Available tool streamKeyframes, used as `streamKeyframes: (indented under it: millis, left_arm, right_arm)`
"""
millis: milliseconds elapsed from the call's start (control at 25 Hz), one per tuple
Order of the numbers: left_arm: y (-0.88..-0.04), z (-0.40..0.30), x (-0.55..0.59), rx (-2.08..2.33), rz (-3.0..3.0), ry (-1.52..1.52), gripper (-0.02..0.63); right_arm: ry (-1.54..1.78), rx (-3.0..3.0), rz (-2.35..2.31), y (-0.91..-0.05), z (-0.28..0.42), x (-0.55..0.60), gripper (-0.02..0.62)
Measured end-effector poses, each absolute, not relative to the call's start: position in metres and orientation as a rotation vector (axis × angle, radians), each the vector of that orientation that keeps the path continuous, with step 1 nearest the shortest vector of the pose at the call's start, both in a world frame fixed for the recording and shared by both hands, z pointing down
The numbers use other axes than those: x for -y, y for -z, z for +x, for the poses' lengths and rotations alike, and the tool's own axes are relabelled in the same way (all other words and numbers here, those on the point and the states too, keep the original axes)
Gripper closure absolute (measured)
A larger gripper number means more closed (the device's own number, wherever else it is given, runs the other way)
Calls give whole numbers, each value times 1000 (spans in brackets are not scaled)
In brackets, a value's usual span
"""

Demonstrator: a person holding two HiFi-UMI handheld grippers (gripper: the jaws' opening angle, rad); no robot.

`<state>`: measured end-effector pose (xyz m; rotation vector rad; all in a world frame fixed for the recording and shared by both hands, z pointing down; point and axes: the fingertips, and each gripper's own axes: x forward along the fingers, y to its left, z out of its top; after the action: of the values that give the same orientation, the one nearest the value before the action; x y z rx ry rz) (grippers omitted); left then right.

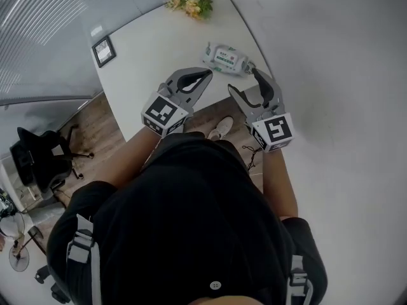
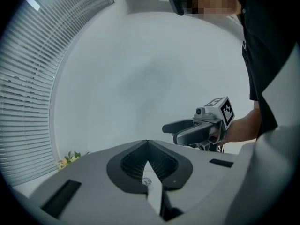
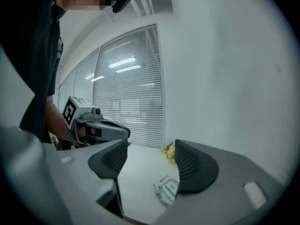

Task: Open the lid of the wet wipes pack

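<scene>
The wet wipes pack (image 1: 226, 59), white with a green label, lies flat on the white table (image 1: 159, 49) near its right edge. My right gripper (image 1: 245, 81) hovers just short of the pack's right end, open, jaws wide apart with nothing between the pads. In the right gripper view the pack (image 3: 167, 190) shows low between the jaws of that gripper (image 3: 151, 161), farther off. My left gripper (image 1: 205, 76) hangs over the table's front edge, left of the pack, shut on nothing. Its pads meet in the left gripper view (image 2: 147, 143), where the right gripper (image 2: 194, 128) shows beyond.
A bunch of yellow flowers (image 1: 191, 4) lies at the table's far end and a small framed picture (image 1: 103, 51) at its left edge. A white wall runs along the right. Window blinds (image 3: 126, 88) stand beyond the table. A black office chair (image 1: 38, 154) stands on the wooden floor at left.
</scene>
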<state>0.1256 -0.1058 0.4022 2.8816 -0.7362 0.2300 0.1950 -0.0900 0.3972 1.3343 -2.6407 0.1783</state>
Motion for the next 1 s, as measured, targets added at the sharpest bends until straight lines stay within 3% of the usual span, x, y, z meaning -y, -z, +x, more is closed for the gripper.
streamKeyframes:
  millis: [480,1000]
  left_arm:
    - [-463,150,128,1025,2682,-440,601]
    - [-570,150,187,959,2520,-647,601]
  right_arm:
    - [-216,2638,1010,-467,226,125,322]
    - [-313,2449,921,-561,219,183,338]
